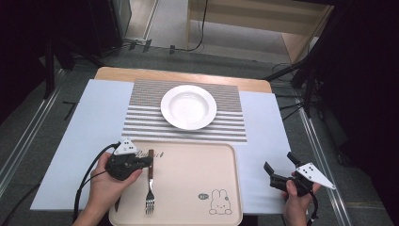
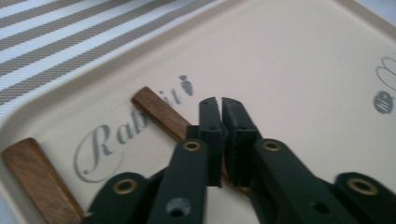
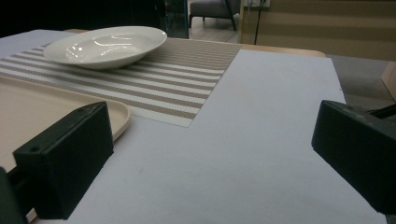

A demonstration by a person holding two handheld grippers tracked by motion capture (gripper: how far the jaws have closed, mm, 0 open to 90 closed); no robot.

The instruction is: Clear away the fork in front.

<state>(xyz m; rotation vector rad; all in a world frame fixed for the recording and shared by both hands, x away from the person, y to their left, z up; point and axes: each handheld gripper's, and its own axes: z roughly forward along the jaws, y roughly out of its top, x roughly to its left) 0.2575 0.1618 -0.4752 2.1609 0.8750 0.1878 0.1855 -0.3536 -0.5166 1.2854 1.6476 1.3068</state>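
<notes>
1. Left hand (image 1: 106,183): at 8 o'clock of the tray (image 1: 188,169), gripping the left gripper (image 1: 151,160).
2. Left gripper: the jaws are brought together to a thin slit. They lie across the wooden handle of the fork (image 1: 150,186), which passes beneath them. In the left gripper view the gripper (image 2: 220,105) crosses the fork handle (image 2: 161,113); whether the jaws pinch the handle cannot be told.
3. Second wooden handle (image 2: 37,177): on the tray (image 2: 289,70), just beside the fork handle, at 8 o'clock of the jaws in the left gripper view.
4. Fork: on the left part of the tray, handle toward 12 o'clock, tines toward 6 o'clock.
5. Tray: beige, with a rabbit drawing (image 1: 219,205) at its 5 o'clock corner; it rests on the white surface (image 1: 94,117).
6. Striped placemat (image 1: 141,117): at 12 o'clock of the tray, touching its far edge.
7. White plate (image 1: 188,106): on the placemat, empty, at 12 o'clock of the tray.
8. Right gripper (image 1: 278,161): at 3 o'clock of the tray, held in the right hand (image 1: 294,200). The jaws are spread wide with nothing between them, over bare surface. The right gripper view (image 3: 210,163) takes in the tray's corner (image 3: 28,102) and the plate (image 3: 105,44).
</notes>
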